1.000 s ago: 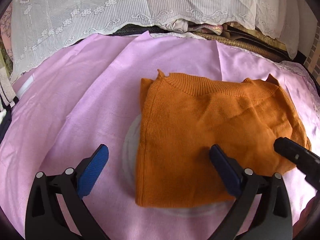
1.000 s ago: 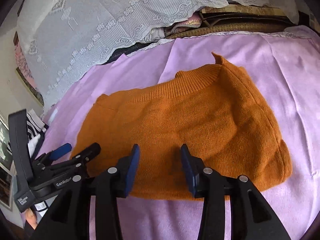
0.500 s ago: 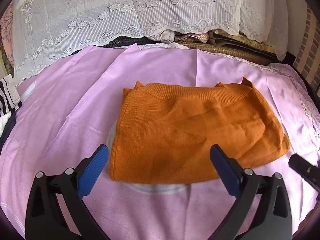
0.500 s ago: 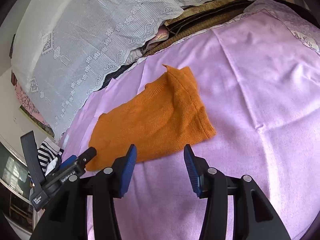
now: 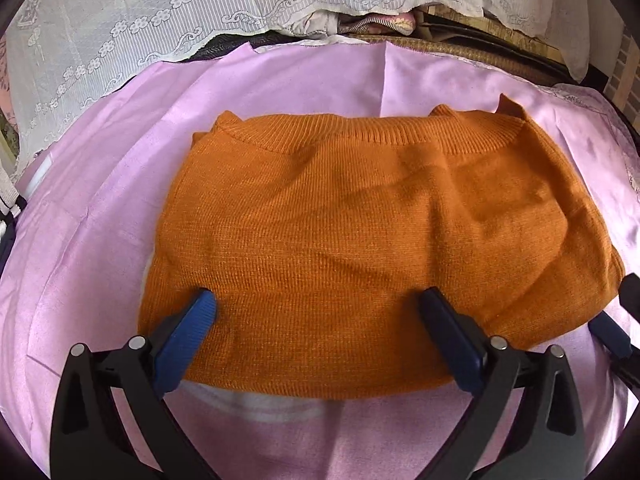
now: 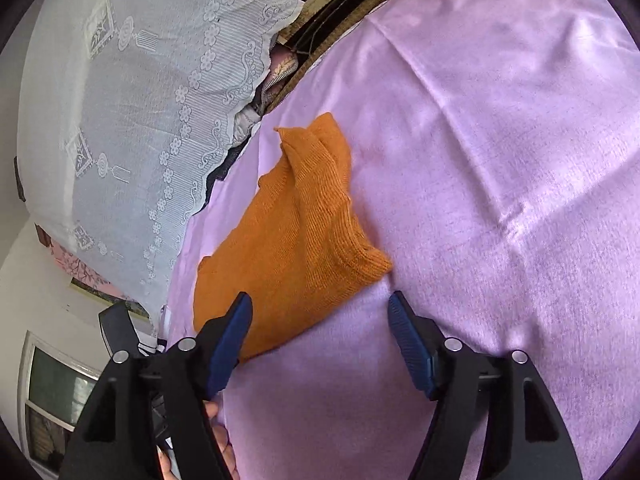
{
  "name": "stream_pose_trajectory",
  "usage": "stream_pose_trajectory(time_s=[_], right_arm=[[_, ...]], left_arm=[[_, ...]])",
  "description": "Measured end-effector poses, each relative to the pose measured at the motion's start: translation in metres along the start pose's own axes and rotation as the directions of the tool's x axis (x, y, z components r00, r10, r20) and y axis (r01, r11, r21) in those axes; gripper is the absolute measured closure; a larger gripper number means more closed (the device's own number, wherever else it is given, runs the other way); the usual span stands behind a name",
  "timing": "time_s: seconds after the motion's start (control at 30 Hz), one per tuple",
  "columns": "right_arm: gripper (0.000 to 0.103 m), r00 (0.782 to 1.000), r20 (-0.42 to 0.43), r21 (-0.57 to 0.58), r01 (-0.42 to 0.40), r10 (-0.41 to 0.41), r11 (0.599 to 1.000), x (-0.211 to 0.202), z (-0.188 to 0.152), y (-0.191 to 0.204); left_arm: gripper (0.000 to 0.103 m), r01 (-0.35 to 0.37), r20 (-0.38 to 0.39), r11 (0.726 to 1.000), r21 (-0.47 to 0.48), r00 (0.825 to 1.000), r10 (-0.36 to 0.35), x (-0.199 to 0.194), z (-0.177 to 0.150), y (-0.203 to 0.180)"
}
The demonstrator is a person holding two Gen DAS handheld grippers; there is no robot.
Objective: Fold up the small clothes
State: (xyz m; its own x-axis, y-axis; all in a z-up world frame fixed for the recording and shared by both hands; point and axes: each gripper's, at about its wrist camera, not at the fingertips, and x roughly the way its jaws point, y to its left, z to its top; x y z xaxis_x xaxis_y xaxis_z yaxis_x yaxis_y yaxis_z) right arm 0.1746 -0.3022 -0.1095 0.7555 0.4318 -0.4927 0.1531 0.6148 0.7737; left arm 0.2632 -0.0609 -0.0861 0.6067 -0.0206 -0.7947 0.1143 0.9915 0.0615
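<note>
A folded orange knit sweater (image 5: 360, 248) lies flat on the pink sheet (image 5: 100, 208), collar at the far side. My left gripper (image 5: 318, 312) is open, its blue pads resting over the sweater's near edge, holding nothing. In the right wrist view the sweater (image 6: 296, 248) lies left of centre. My right gripper (image 6: 320, 312) is open and empty, just off the sweater's near right corner. Part of the right gripper also shows at the right edge of the left wrist view (image 5: 624, 320).
White lace fabric (image 5: 160, 20) is piled along the far edge of the bed, with dark and woven items (image 5: 460, 36) behind it. A pale round patch (image 5: 256, 404) shows under the sheet by the sweater's near edge. A window (image 6: 52, 400) is at the lower left.
My left gripper has moved forward over the sweater's near edge. My right gripper has opened wider and swung to the right, off the sweater.
</note>
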Motion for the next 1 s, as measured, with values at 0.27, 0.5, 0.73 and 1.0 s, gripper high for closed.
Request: stream_pose_trajectory(time_s=[0.27, 0.5, 0.73, 1.0], right_arm=[[0.003, 0.996, 0.043, -0.104, 0.078, -0.074, 0.991, 0.023, 0.013, 0.023], [0.003, 0.995, 0.088, -0.034, 0.054, -0.051, 0.998, 0.038, 0.042, 0.013], [0.019, 0.993, 0.073, -0.104, 0.097, -0.09, 0.99, 0.042, 0.041, 0.013], [0.058, 0.995, 0.05, -0.079, 0.088, -0.085, 0.993, 0.04, 0.038, 0.004]], left_arm=[[0.004, 0.045, 0.04, 0.997, -0.059, 0.998, -0.042, -0.013, 0.0, 0.016], [0.004, -0.012, 0.02, 0.999, -0.043, 1.0, 0.013, -0.001, 0.01, 0.011], [0.004, -0.06, 0.013, 0.998, -0.001, 0.998, 0.06, 0.002, 0.009, 0.004], [0.004, -0.059, 0.021, 0.998, 0.002, 0.998, 0.059, 0.0, 0.006, 0.003]])
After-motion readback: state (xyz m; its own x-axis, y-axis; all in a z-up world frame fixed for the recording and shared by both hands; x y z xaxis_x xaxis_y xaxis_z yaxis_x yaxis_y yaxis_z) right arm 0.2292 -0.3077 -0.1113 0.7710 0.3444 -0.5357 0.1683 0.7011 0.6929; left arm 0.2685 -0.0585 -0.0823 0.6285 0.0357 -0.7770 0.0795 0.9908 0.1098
